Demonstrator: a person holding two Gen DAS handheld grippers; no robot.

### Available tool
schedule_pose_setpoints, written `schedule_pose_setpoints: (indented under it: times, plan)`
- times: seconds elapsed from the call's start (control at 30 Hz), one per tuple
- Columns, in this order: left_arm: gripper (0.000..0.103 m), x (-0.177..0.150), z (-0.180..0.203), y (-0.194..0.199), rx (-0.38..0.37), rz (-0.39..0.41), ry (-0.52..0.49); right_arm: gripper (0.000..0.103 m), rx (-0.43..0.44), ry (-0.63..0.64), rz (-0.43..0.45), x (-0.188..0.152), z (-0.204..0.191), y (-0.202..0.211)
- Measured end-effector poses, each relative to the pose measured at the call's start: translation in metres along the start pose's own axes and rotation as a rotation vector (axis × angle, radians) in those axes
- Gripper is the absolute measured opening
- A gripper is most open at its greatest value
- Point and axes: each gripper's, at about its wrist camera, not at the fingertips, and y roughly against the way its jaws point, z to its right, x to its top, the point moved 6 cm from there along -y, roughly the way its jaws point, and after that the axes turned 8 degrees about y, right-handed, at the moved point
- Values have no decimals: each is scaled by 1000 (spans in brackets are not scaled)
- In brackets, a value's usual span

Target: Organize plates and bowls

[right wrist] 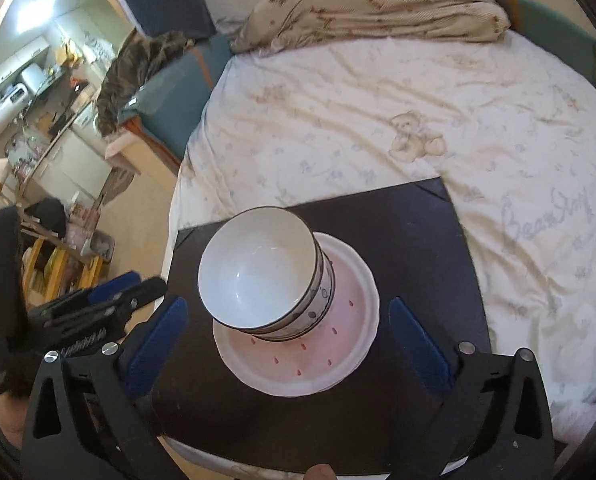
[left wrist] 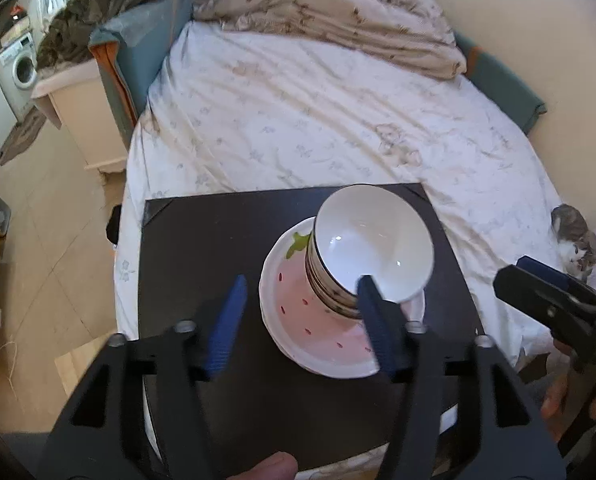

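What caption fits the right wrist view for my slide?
Open right claw above stacked bowls on a pink plate, black board on a bed.

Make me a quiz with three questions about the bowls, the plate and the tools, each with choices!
1. Where does the stack of bowls stand?
A. on the pink strawberry plate
B. on the bedsheet
C. on the floor

2. What colour is the board under the plate?
A. white
B. black
C. green

3. How is the right tool?
A. shut on a bowl
B. shut on the plate
C. open, holding nothing

Answers:
1 A, the bowls sit inside the plate's rim.
2 B, dark board shows all around the plate.
3 C, its blue fingers stand wide apart, either side of the plate, touching nothing.
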Motion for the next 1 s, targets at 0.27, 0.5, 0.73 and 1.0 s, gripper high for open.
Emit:
schedule_pose_setpoints:
  times: [0.27, 0.5, 0.73, 1.0]
  plan:
    - [100, -34, -5, 28, 31, 100, -8, 103, -112, 30, 82, -32, 4, 34]
    - [103, -56, -13, 37, 76, 136, 8, 103, -174, 69, 109, -66, 2, 42]
    - [103, -70, -25, 35, 129, 140, 24, 103, -212, 147, 151, -84, -9, 44]
    - [103, -80, -27, 39, 150, 182, 38, 103, -273, 163, 186, -99, -13, 42]
